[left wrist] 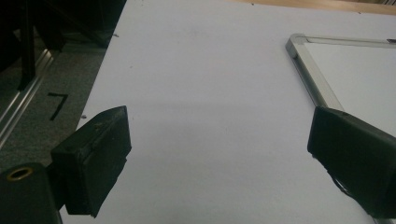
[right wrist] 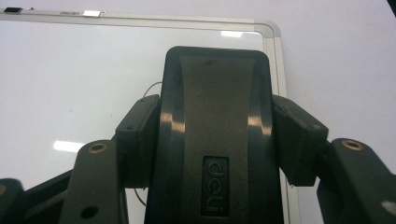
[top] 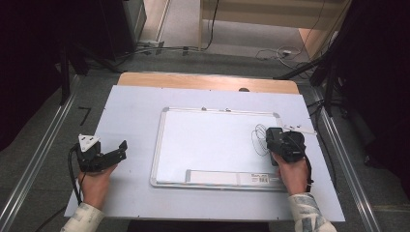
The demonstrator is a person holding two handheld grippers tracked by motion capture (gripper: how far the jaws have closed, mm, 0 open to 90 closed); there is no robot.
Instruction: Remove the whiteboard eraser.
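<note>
Glossy black plastic eraser (right wrist: 217, 135) over a smooth whiteboard (right wrist: 84, 79) framed in brushed metal.

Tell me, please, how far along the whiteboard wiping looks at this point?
Done: the right gripper is shut on the black eraser, which sits over the whiteboard near its right edge. In hand: the eraser is at the scribble. Left: the thin looping scribble is still visible, so wiping has barely started. The left gripper rests open on the table, beside the board.
</note>
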